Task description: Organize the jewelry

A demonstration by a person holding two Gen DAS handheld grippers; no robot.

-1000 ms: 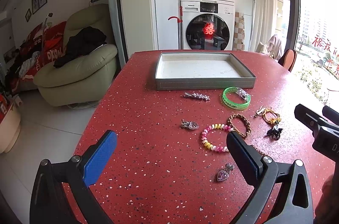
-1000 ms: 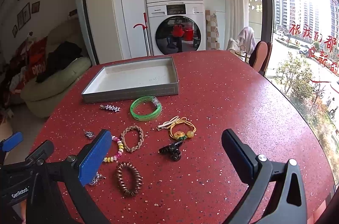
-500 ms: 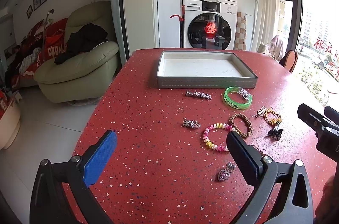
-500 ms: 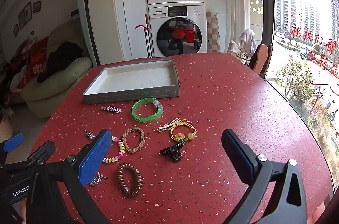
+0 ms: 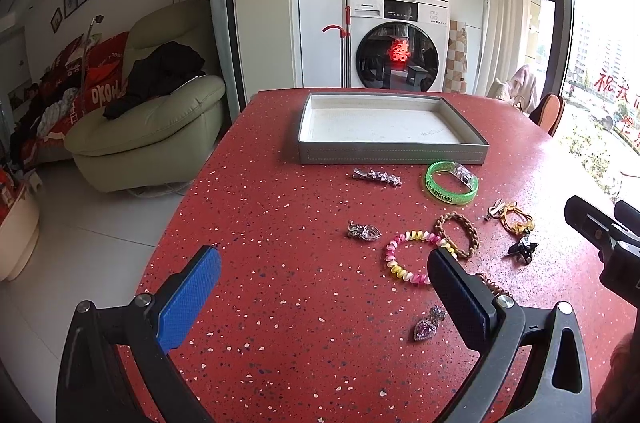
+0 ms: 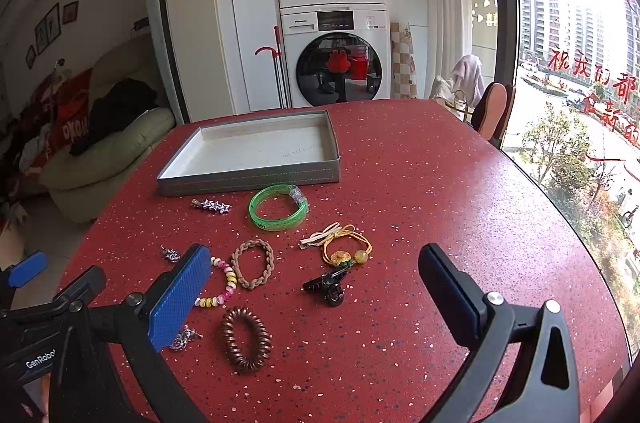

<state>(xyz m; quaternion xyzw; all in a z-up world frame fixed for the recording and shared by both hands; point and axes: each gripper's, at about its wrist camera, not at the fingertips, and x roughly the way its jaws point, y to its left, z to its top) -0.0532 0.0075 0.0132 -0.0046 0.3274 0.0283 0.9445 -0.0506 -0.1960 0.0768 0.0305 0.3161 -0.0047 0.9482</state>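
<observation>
A grey tray (image 5: 392, 155) (image 6: 248, 179) with a white, empty floor stands at the far side of the red table. In front of it lie a star hair clip (image 5: 377, 177), a green bangle (image 5: 451, 181) (image 6: 278, 207), a braided brown bracelet (image 6: 253, 263), a pink-yellow bead bracelet (image 5: 412, 257), a yellow cord tie (image 6: 347, 249), a black claw clip (image 6: 326, 286), a brown coil hair tie (image 6: 245, 338) and two heart pendants (image 5: 365, 231) (image 5: 427, 325). My left gripper (image 5: 320, 287) and right gripper (image 6: 316, 283) are open and empty, held above the table's near side.
The red speckled table (image 6: 440, 191) curves away at left and right. A green armchair (image 5: 152, 131) stands left of it, a washer-dryer stack (image 5: 396, 43) behind, an orange chair (image 6: 494, 111) and a window at the right.
Both views have shifted slightly: the jewelry and tray sit a little higher and closer in frame. Both grippers stay open and nothing has been picked up.
</observation>
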